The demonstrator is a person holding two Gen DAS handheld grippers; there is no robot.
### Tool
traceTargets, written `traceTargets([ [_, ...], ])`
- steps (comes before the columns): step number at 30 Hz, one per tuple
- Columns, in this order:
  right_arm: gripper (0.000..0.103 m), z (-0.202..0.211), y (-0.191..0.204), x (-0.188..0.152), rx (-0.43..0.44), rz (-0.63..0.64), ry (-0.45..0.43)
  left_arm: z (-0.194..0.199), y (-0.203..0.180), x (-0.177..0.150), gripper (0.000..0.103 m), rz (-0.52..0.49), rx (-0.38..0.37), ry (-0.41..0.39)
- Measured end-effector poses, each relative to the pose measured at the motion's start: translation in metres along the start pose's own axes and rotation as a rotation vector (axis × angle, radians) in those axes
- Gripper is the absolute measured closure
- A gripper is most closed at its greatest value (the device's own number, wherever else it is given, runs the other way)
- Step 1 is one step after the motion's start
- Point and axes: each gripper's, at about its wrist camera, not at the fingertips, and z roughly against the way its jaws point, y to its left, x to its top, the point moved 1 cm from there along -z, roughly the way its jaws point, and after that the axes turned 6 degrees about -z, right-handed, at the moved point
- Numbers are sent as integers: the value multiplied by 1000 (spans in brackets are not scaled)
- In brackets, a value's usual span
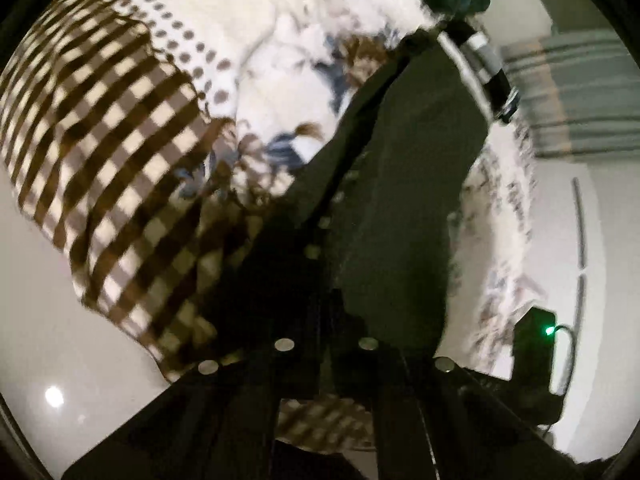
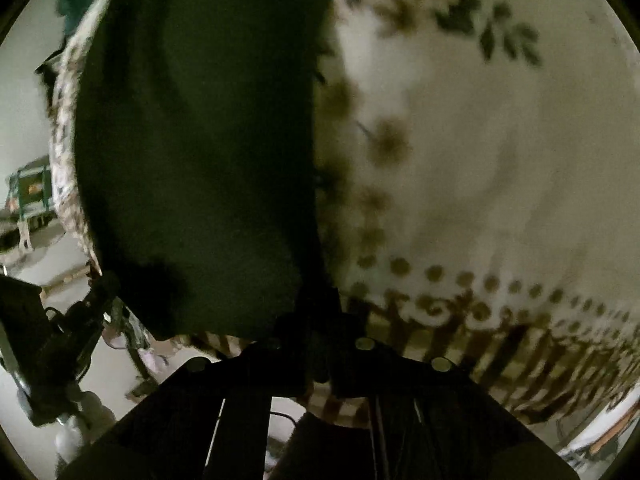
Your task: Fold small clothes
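White glossy tabletop (image 1: 36, 320) under a patterned garment (image 1: 120, 168): brown-and-cream checks, dotted band, white floral part, draped over the table edge. Dark cloth (image 1: 404, 200) hanging right in front of both cameras, over the garment. Left gripper (image 1: 326, 344) pressed together, checked fabric showing just below its base; pinch not clearly visible. Right gripper (image 2: 320, 344) pressed together at the dark cloth's (image 2: 192, 152) lower edge, checked hem (image 2: 500, 360) beside it. Blurry.
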Motion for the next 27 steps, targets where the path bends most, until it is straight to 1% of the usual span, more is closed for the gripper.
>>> traceTargets([
  [1, 98, 7, -2, -2, -5, 7, -13, 1, 2, -2, 101, 15, 4, 10],
  [3, 98, 10, -3, -7, -32, 6, -25, -9, 16, -6, 101, 30, 65, 43],
  [4, 98, 6, -10, -5, -51, -1, -15, -14, 22, -6, 101, 39, 80, 60],
  [6, 98, -5, -23, 1, -68, -25, 16, -28, 33, -6, 101, 62, 126, 122],
  [7, 98, -11, -25, 6, -68, -27, 41, -29, 37, -5, 101, 70, 132, 133],
  [9, 97, -13, -32, 13, -29, -72, 79, -23, 35, -2, 99, 73, 144, 139],
  [10, 93, -11, -32, 17, 3, -94, 94, -16, 30, 1, 97, 62, 153, 135],
  [11, 91, -6, -35, 22, 45, -112, 111, -10, 23, 4, 89, 49, 154, 122],
  [12, 83, 3, -39, 26, 76, -126, 108, -2, 17, 9, 75, 36, 154, 106],
  [13, 67, 16, -49, 33, 95, -136, 93, 7, 8, 16, 68, 23, 146, 82],
  [14, 59, 34, -57, 40, 120, -147, 66, 14, -2, 25, 54, 12, 130, 53],
  [15, 50, 50, -63, 48, 136, -155, 45, 19, -9, 33, 49, 1, 115, 27],
  [17, 47, 81, -69, 67, 180, -169, -5, 23, -28, 61, 46, -27, 64, -23],
  [18, 40, 95, -72, 79, 205, -179, -24, 20, -42, 84, 46, -44, 37, -49],
  [19, 34, 107, -75, 92, 231, -191, -48, 17, -48, 99, 46, -58, 23, -66],
  [20, 32, 120, -77, 107, 249, -201, -75, 10, -57, 121, 46, -77, 9, -82],
  [21, 31, 133, -80, 126, 259, -208, -107, 0, -72, 150, 46, -104, -8, -100],
  [22, 31, 144, -81, 144, 260, -212, -139, -11, -81, 170, 46, -127, -15, -114],
  [23, 31, 149, -72, 158, 259, -215, -166, -20, -90, 193, 46, -155, -26, -126],
  [24, 31, 158, -71, 180, 256, -215, -200, -36, -103, 223, 45, -191, -28, -131],
  [25, 31, 163, -66, 205, 249, -219, -242, -48, -108, 247, 45, -217, -25, -125],
  [26, 31, 167, -62, 225, 249, -228, -265, -58, -113, 263, 45, -237, -30, -112],
  [27, 31, 170, -63, 253, 255, -243, -290, -73, -119, 284, 45, -258, -26, -96],
])
